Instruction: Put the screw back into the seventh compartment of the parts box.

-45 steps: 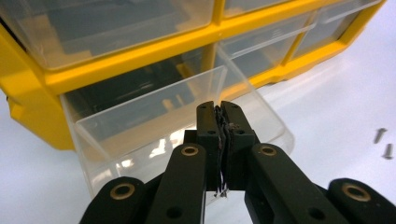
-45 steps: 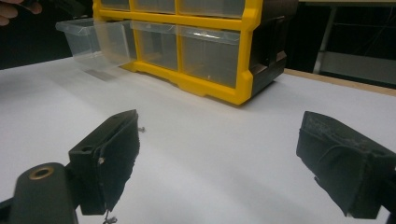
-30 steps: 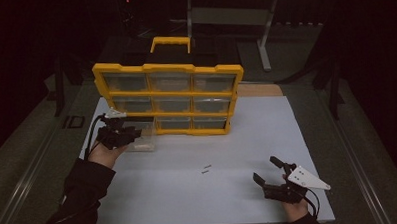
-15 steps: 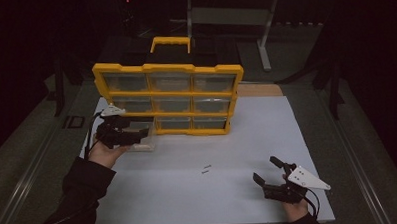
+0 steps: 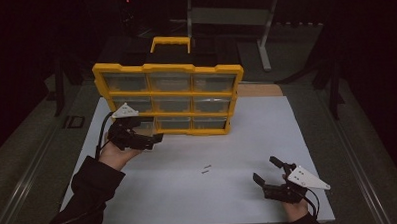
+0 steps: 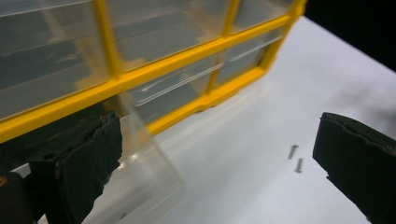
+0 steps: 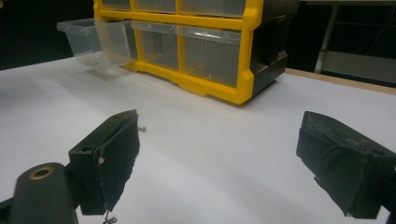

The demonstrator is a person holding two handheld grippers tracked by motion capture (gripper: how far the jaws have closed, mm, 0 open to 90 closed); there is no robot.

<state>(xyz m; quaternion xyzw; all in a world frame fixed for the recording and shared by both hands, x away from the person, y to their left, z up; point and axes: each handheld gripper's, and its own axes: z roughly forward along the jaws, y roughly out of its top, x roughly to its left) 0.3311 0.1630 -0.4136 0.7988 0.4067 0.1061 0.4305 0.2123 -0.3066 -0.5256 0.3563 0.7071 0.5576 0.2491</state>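
Dark surroundings frame a white counter (image 5: 199, 192) carrying a yellow drawer cabinet (image 5: 168, 98) standing upright. At its bottom-left corner a clear drawer (image 7: 93, 42) juts halfway out, and the left gripper (image 5: 137, 139) sits at it, jaws spread wide around its wall (not pinching it). Best to close on the drawer's front wall squarely, then pull straight out, level. The right gripper (image 5: 276, 182), jaws apart, waits near two small screws (image 5: 205, 169).

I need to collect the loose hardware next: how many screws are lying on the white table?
2. The first screw and second screw lie side by side mid-table, in front of the yellow drawer organizer. More may be hidden inside its drawers.
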